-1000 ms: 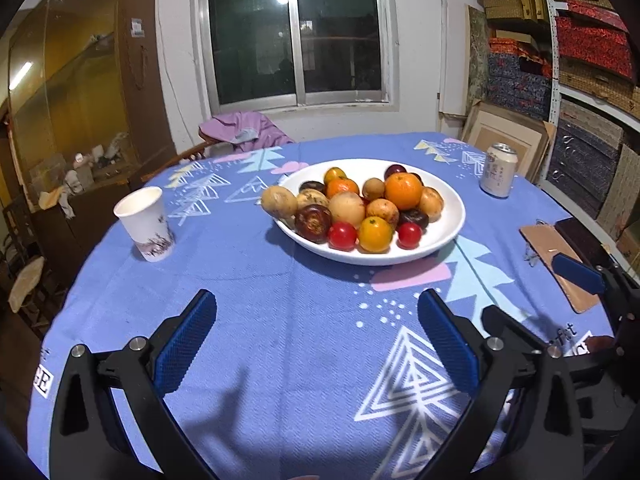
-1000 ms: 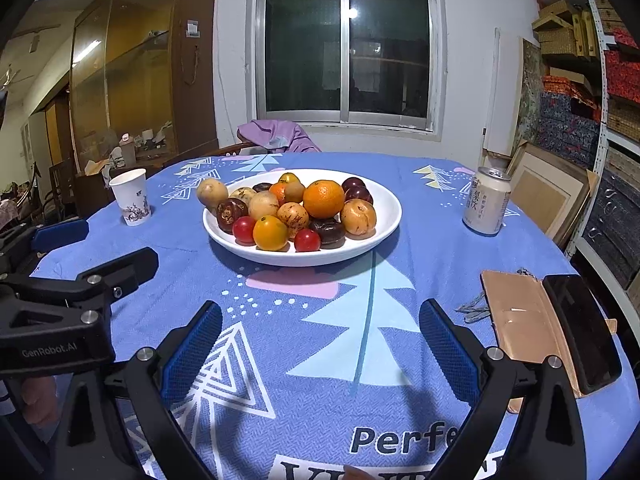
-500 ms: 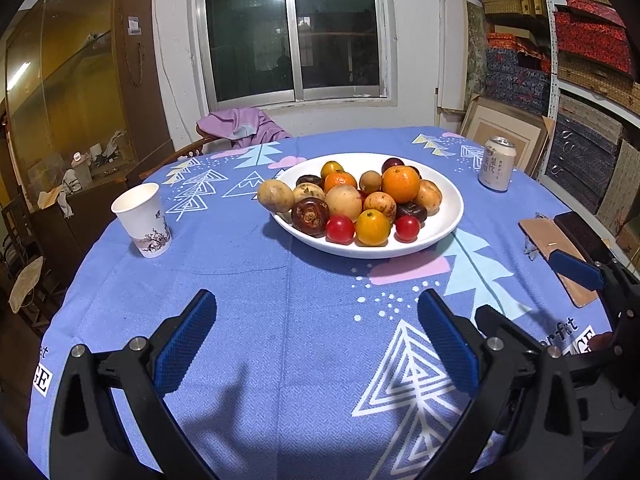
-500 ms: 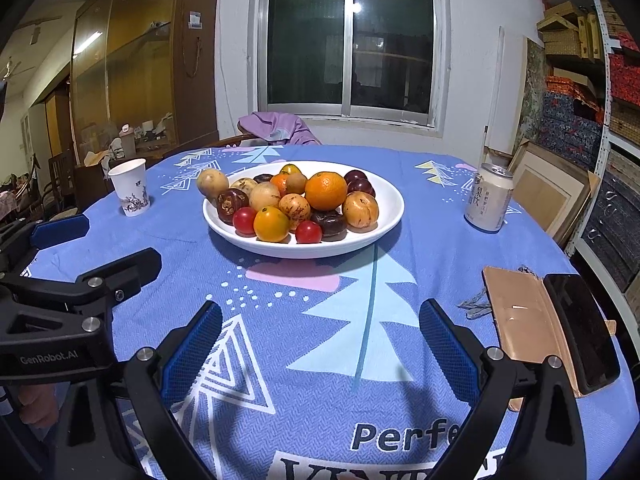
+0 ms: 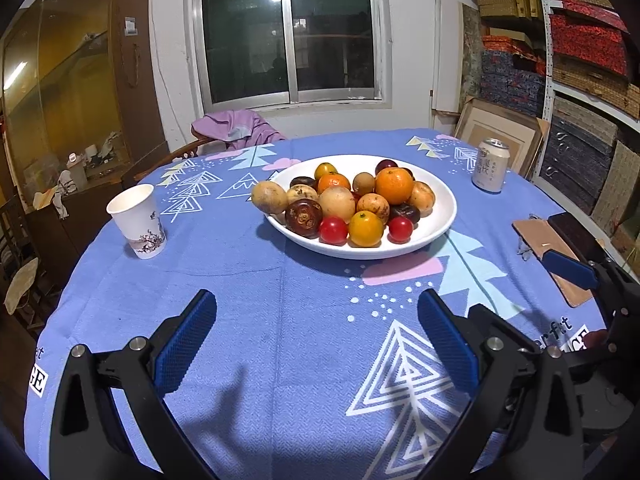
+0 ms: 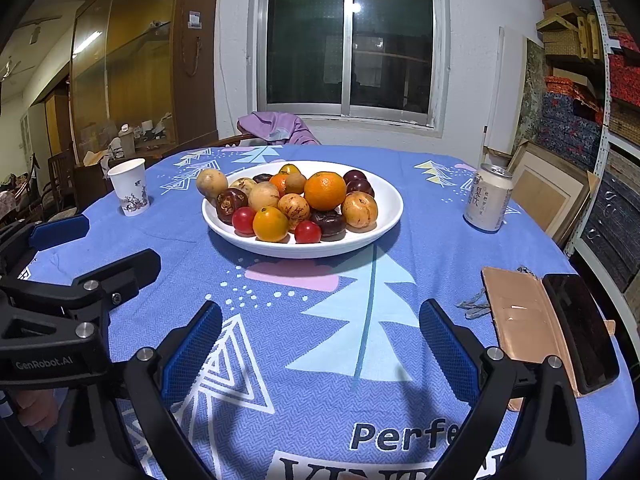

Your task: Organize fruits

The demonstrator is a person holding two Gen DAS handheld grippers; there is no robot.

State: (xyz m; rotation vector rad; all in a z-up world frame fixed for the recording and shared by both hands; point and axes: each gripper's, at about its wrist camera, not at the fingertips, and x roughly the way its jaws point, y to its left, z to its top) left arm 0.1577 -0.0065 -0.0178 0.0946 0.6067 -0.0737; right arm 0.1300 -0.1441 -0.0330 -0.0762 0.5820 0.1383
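- Fruits are piled in a white bowl that sits near the middle of the bench, which is covered by a blue patterned cloth.
- Within the pile, a large orange is seen on top toward the right, with two red tomatoes and a yellow-orange fruit along the near rim.
- Left gripper is held low over the near part of the bench, its blue-padded fingers spread wide apart with nothing between them.
- Right gripper is held likewise, its fingers wide apart and empty; both are well apart from the bowl.
- A paper cup stands upright to the left of the bowl.
- A drink can stands upright to the right of the bowl.
- A phone in an open tan case lies near the right edge of the bench.
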